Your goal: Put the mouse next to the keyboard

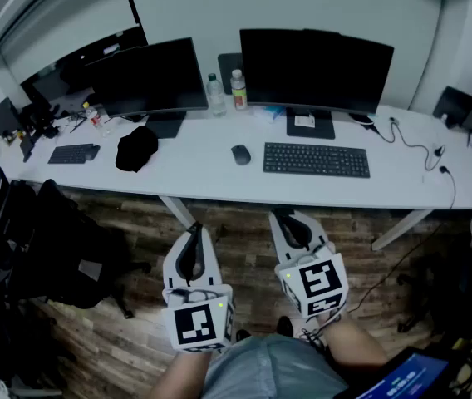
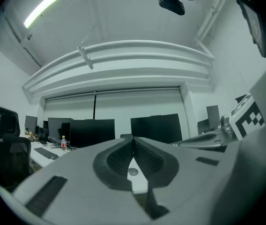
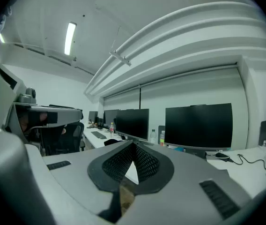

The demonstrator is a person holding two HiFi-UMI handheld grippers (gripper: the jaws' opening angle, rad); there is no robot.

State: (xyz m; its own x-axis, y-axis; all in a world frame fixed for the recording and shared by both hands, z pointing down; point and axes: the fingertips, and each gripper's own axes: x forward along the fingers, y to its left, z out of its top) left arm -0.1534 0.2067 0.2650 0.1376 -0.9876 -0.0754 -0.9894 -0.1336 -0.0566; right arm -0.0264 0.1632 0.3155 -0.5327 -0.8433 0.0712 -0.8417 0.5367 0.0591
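Head view: left gripper, jaws together, nothing between. Right gripper beside it, jaws likewise together, empty. Both over wood floor, short of white desk. Mouse on desk, just left of keyboard, not touching it, well apart from both grippers. Monitor behind keyboard. Two bottles behind mouse. Black cap further left.
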